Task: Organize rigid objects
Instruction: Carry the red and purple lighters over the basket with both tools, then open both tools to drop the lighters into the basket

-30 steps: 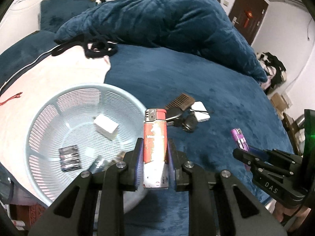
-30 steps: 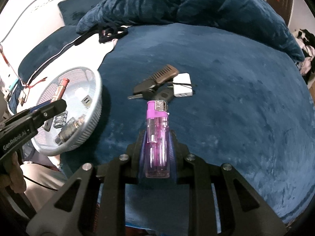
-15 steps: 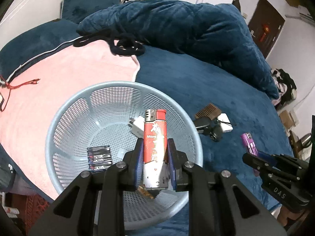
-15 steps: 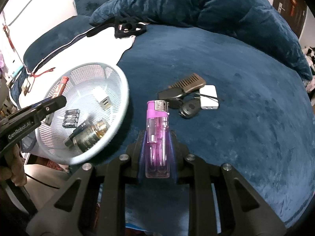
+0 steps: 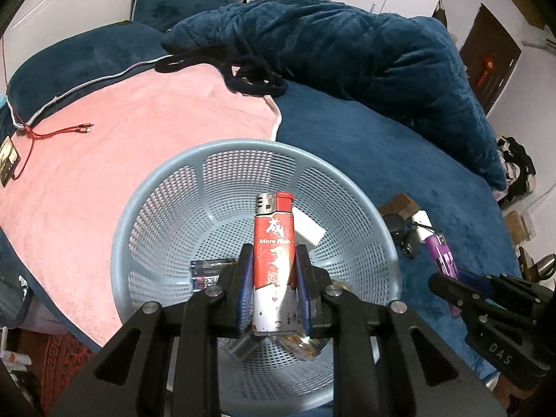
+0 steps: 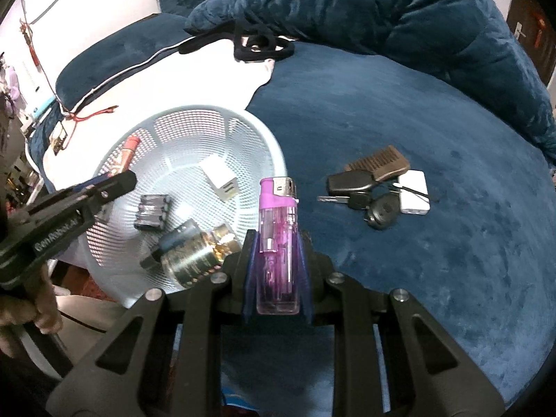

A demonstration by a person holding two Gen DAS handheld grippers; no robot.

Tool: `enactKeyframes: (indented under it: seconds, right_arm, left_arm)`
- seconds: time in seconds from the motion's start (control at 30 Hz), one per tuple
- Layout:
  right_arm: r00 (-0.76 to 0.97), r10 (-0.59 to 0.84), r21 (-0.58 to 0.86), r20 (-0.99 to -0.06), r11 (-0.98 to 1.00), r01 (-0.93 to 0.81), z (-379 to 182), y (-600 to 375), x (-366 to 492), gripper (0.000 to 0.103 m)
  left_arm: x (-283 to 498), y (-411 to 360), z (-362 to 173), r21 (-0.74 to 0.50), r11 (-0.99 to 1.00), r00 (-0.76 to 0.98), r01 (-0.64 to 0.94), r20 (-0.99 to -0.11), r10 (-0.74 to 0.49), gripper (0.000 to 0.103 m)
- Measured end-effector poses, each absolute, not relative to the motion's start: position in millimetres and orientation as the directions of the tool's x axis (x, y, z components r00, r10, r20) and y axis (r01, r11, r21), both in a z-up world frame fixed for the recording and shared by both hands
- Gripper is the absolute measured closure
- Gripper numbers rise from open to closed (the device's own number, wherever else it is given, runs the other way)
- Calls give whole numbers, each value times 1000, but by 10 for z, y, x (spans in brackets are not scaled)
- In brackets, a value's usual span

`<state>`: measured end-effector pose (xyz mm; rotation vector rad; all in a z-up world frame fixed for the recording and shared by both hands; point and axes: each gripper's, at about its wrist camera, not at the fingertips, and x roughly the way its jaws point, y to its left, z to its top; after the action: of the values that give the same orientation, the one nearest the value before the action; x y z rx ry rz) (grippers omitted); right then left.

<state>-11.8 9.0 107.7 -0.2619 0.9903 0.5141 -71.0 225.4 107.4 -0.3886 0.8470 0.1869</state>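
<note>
My left gripper (image 5: 274, 267) is shut on a red lighter (image 5: 273, 264) and holds it upright over the inside of the pale blue mesh basket (image 5: 166, 187). In the right wrist view my right gripper (image 6: 277, 257) is shut on a purple lighter (image 6: 278, 239), just right of the basket (image 6: 264, 139) and above the blue bedspread. The basket holds a white adapter (image 6: 219, 178), a pack of batteries (image 6: 152, 211) and a metallic jar (image 6: 194, 253). The left gripper (image 6: 118, 180) with the red lighter (image 6: 129, 149) shows over the basket's left side. The right gripper (image 5: 441, 281) shows at the right in the left wrist view.
On the blue bedspread right of the basket lie a brown comb (image 6: 382, 163), car keys (image 6: 358, 191) and a white box (image 6: 415, 191). A pink towel (image 5: 121, 132) lies under the basket's far side. A heaped blue quilt (image 5: 347, 45) and a black cord (image 5: 253, 76) lie behind.
Both grippers have moved left. The left one has carried the red lighter from the basket's right rim to over its inside; the right one has brought the purple lighter close to the basket.
</note>
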Motion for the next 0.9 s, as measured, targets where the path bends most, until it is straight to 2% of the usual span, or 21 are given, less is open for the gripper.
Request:
enactKeyframes:
  seconds: [0.9]
  right_arm:
    - [390,334,67,-858,826,-560,960,594,-43,81]
  left_arm:
    - [-624,2536,911,-283,895,645,-345,-764,8,81]
